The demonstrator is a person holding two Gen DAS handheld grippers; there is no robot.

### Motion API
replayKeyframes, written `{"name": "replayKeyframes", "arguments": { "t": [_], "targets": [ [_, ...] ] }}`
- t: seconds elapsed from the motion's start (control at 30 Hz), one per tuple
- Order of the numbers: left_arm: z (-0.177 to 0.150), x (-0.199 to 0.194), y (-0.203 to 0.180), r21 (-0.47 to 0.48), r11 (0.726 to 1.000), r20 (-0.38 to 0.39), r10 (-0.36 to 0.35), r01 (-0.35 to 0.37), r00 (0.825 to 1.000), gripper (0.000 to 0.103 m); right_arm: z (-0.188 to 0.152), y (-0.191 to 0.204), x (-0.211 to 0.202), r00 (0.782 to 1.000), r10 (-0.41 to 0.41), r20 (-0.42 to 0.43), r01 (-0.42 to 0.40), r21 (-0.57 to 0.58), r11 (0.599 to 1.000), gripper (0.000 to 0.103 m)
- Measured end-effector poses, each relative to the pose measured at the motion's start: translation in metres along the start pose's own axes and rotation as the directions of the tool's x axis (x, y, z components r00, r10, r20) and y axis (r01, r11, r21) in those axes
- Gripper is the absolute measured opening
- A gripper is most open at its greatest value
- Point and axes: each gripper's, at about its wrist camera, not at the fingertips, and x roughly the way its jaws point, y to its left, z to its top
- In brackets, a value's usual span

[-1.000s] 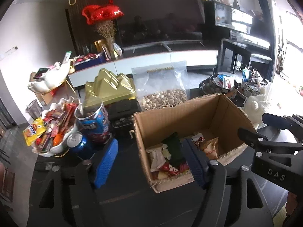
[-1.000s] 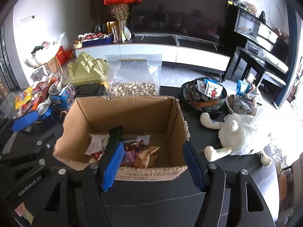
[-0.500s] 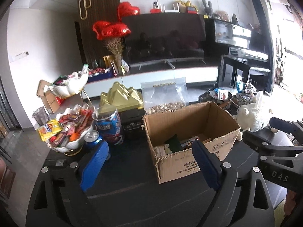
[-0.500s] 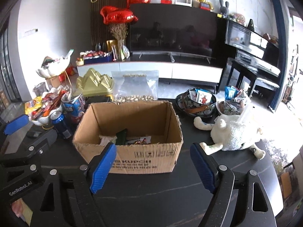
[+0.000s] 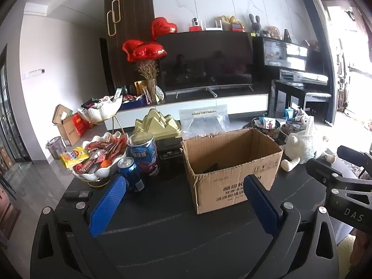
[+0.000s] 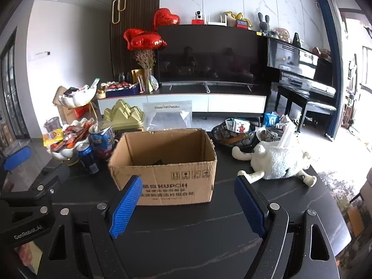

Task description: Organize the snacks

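An open cardboard box [image 5: 220, 188] [image 6: 176, 181] stands on the dark table, and only a dark packet shows inside it. My left gripper [image 5: 184, 179] hovers in front of the box's left corner; its jaws are opening, with nothing between the blue pads. My right gripper [image 6: 188, 180] is open and empty, low over the table before the box's front face. A white shell bowl [image 5: 93, 176] heaped with snack packets sits left of the box. A blue can [image 5: 130, 172] and a blue snack tub [image 5: 143, 153] stand beside it.
Behind the box are a gold tin [image 5: 158, 125] and a clear bag of nuts [image 5: 202, 121]. Right of it lie a white plush sheep [image 6: 276, 160] and dark bowls of packets [image 6: 234, 132]. A black remote [image 5: 76, 195] lies near the table's left edge.
Both grippers have pulled back from above the box and tilted up, so the box now looks smaller and farther. Both pairs of jaws stand wider than before.
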Motion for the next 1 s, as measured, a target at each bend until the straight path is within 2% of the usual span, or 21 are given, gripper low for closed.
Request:
{"name": "replayKeyframes", "arguments": {
  "t": [0.2,0.53,1.0],
  "targets": [
    [-0.012,-0.014,0.007,-0.048,0.999,-0.018,-0.025,0.025,1.000,0.103,-0.013,0.003,-0.016,1.000,-0.010,0.022,0.010,-0.009,1.000,0.082],
    [-0.025,-0.034,0.005,-0.025,1.000,0.009,0.016,-0.015,1.000,0.103,-0.025,0.007,-0.034,0.999,0.015,0.034,-0.014,-0.014,1.000,0.082],
    [-0.030,-0.043,0.008,-0.031,0.999,0.026,-0.008,0.008,1.000,0.103,-0.035,0.009,-0.044,0.999,0.012,0.036,-0.012,-0.018,1.000,0.082]
  ]
}}
